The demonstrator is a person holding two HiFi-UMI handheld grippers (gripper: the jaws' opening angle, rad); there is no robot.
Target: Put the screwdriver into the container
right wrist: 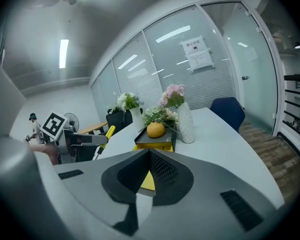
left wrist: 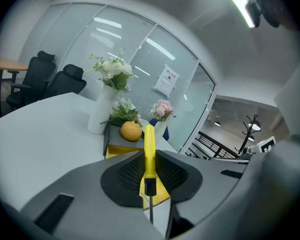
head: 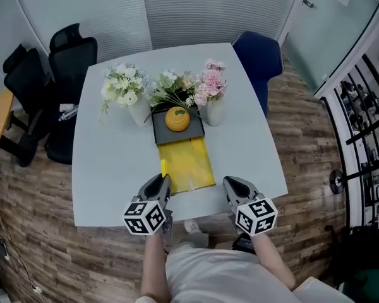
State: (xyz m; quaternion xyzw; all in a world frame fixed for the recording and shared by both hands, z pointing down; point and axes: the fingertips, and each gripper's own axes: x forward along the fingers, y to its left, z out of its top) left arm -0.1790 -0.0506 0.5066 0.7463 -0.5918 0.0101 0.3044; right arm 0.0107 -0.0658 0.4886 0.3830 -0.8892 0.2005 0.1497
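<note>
As the screwdriver (left wrist: 149, 146) stands pinched between the jaws of the left gripper (head: 163, 180), we get our best look in the left gripper view. Its yellow handle points away, its black collar and thin shaft run back toward the camera, and the pads are closed on the handle near that collar.

From the head view we catch only a short yellow sliver poking out past the jaws, right at the near left corner of the yellow container (head: 192, 166). Yellow on yellow makes it hard to say whether it overlaps the rim. The right gripper view helps us: there the tool hangs tilted, clear of the counter (head: 107, 169), handle end up.

The container lies open on the counter, and its far end meets a dark box (head: 177, 133) carrying a round orange object (head: 177, 118). In both gripper views the jaws hide most of its inside.

The right gripper (right wrist: 150, 153) hovers at the counter's near edge, jaws drawn together with nothing between them.

Behind the box we see bunches of flowers (head: 170, 90); the box hides the middle vase. A blue chair (head: 259, 59) and black chairs (head: 66, 62) are partly cut off by the counter.
</note>
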